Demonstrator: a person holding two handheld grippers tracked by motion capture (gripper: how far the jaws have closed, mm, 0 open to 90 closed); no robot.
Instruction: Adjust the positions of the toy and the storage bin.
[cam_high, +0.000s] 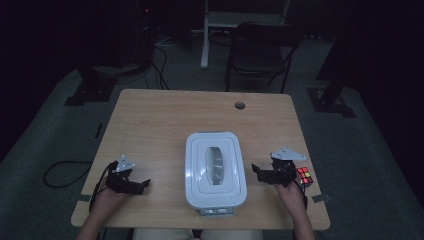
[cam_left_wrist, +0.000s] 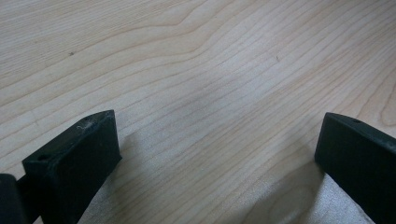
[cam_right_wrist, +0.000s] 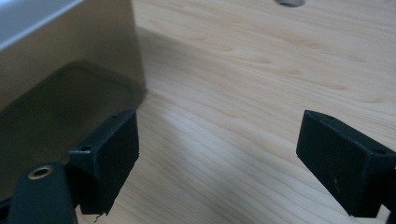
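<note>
A white lidded box (cam_high: 215, 170) stands in the middle of the wooden table (cam_high: 160, 120), nearer the front edge. My left gripper (cam_high: 142, 185) rests low at the front left, pointing towards the box. Its jaws stand wide open over bare wood in the left gripper view (cam_left_wrist: 215, 154). To the right of the box, my right gripper (cam_high: 256, 170) points at the box's side and is open, with nothing between its jaws (cam_right_wrist: 217, 154). The box wall (cam_right_wrist: 60, 70) fills the left of the right gripper view. A colour cube (cam_high: 304, 176) lies just right of the right gripper.
A round cable hole (cam_high: 240, 105) sits near the table's far edge, also seen as the hole (cam_right_wrist: 289, 2) at the top of the right gripper view. A dark folding chair (cam_high: 260, 50) and a desk leg stand beyond the table. Cables lie on the floor at left.
</note>
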